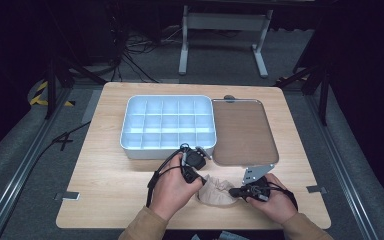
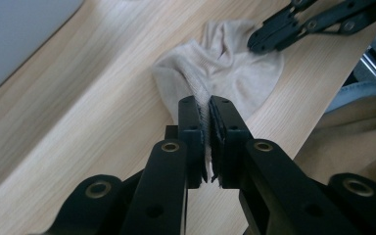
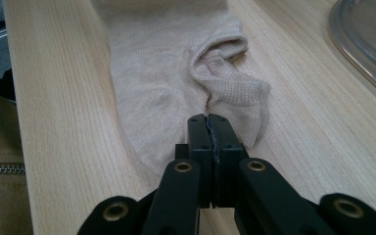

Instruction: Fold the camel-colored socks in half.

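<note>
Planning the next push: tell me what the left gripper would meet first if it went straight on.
Likely the sock it already pinches, bunching ahead of the left gripper; beyond it, probably the right gripper.

Grey carpet floor (image 1: 220, 60), black cables (image 1: 135, 50), white frame legs (image 1: 225, 30), dark surroundings, wooden table (image 1: 110, 165)

Your table (image 1: 130, 175) is lit pretty evenly from above, while the room around it goes almost black. The white box (image 1: 167, 122) blows out a bit. Up close, the sock (image 3: 176, 63) looks soft and slightly hazy, with barely any shadows.
</note>
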The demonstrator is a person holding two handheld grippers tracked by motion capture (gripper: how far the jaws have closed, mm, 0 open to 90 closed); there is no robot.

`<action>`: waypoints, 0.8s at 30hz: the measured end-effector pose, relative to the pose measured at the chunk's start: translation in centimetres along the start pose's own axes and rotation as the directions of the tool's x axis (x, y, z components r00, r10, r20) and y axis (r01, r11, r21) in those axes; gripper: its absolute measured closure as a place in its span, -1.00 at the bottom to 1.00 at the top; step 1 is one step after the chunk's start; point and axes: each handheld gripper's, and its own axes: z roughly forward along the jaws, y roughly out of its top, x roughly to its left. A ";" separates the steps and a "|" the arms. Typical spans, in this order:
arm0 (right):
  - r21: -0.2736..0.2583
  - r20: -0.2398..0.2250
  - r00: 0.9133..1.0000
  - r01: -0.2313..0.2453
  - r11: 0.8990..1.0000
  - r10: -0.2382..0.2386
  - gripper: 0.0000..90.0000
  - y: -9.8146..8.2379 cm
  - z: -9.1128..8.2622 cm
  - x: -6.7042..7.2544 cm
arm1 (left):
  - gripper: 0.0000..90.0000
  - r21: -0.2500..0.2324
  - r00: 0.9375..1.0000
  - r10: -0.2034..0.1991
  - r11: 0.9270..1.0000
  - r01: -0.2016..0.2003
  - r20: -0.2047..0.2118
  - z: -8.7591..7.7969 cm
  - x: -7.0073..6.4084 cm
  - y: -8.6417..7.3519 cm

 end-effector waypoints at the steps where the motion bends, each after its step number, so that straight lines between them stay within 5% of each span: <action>1: -0.002 0.001 1.000 0.001 1.000 -0.001 1.00 0.0 0.0 0.0 | 0.88 -0.006 1.000 0.005 1.000 -0.005 0.000 0.0 -0.2 0.2; 10: -0.011 -0.006 1.000 -0.009 1.000 0.009 1.00 -0.1 0.1 0.0 | 0.88 -0.007 0.997 0.064 0.998 -0.063 0.034 1.5 -1.7 2.4; 24: -0.033 -0.012 1.000 -0.014 0.999 0.013 0.99 -0.5 0.1 -0.2 | 0.88 0.025 0.993 0.101 0.994 -0.102 0.061 4.5 -3.0 4.0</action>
